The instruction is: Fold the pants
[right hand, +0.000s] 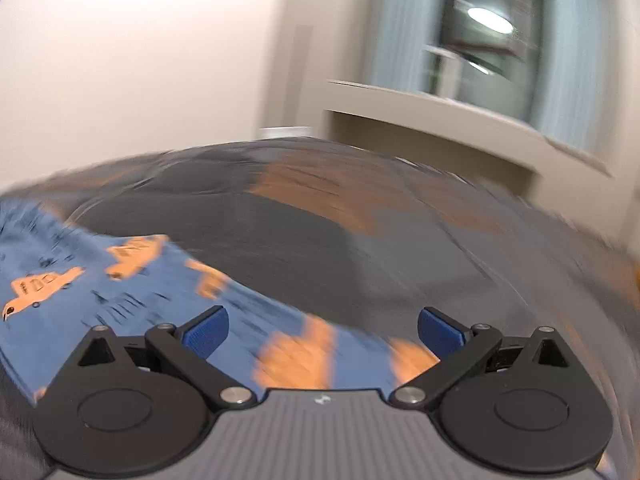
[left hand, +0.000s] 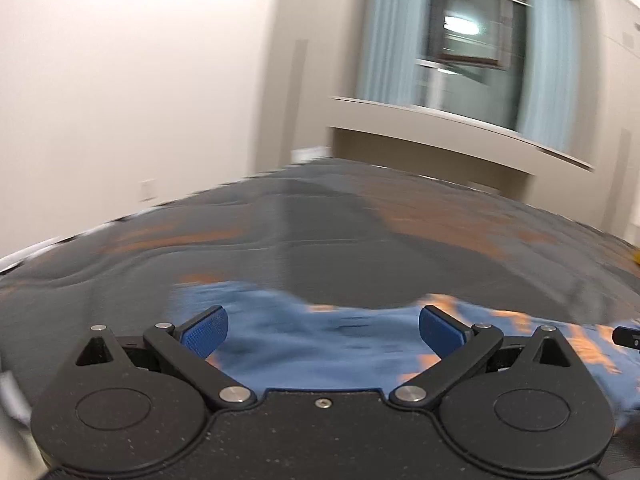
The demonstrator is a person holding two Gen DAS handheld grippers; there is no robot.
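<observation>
On a dark grey cloth-covered surface point(left hand: 320, 232) with orange patches lie the blue fabric pants point(right hand: 132, 292) printed with orange shapes, blurred in both views. Left gripper point(left hand: 323, 330) hangs just above them with its blue-padded fingers point(left hand: 206, 330) spread wide apart, nothing pinched between them. Right gripper point(right hand: 323, 330) likewise stands wide apart and empty, the pants reaching from its near side off to the left. Beyond, a pale wall point(left hand: 120, 80) and a curtained window point(left hand: 468, 40) show.

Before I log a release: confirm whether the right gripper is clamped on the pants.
No. The right gripper stands wide open, its blue pads apart above the blue pants, pinching nothing.
</observation>
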